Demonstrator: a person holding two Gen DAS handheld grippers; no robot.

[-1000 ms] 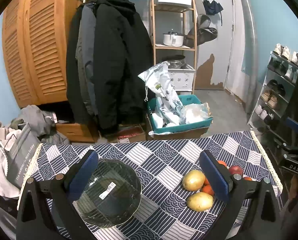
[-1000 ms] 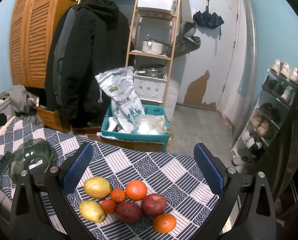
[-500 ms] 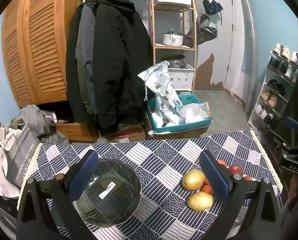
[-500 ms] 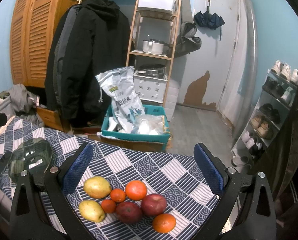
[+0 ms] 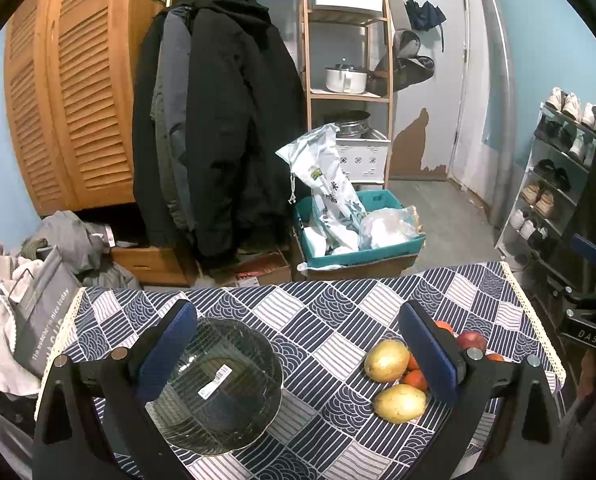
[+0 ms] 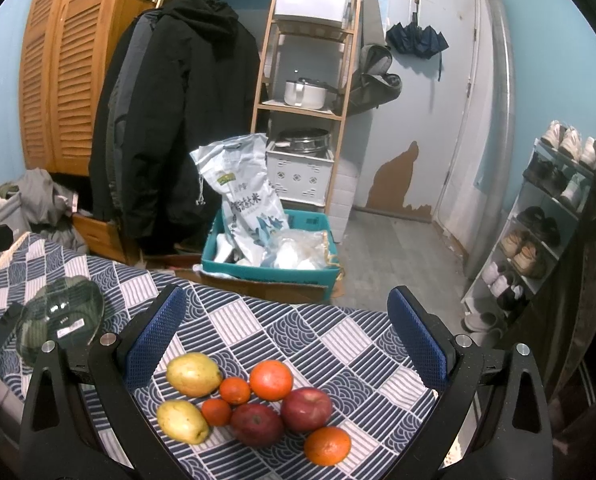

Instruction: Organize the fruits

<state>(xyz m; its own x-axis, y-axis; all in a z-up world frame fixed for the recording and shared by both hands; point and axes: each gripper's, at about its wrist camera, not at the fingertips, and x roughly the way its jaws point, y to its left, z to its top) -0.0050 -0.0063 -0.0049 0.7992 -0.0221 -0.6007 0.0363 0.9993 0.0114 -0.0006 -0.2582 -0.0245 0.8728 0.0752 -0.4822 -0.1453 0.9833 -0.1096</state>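
A pile of fruit lies on the patterned tablecloth (image 6: pixel 329 344): two yellow pears (image 6: pixel 194 374), two red apples (image 6: pixel 305 408) and several oranges (image 6: pixel 271 380). My right gripper (image 6: pixel 286 344) is open and empty, held above the pile. A clear glass bowl (image 5: pixel 218 384) with a sticker sits at the left of the table; it also shows in the right wrist view (image 6: pixel 60 320). My left gripper (image 5: pixel 298 352) is open and empty, with its left finger over the bowl. The pears (image 5: pixel 385 360) sit by its right finger.
Beyond the table's far edge stand a teal crate (image 6: pixel 270 256) with bags, a wooden shelf (image 6: pixel 309 80), hanging coats (image 6: pixel 178 120) and a shoe rack (image 6: pixel 545 220) at right. Clothes are heaped at the left (image 5: pixel 26 264).
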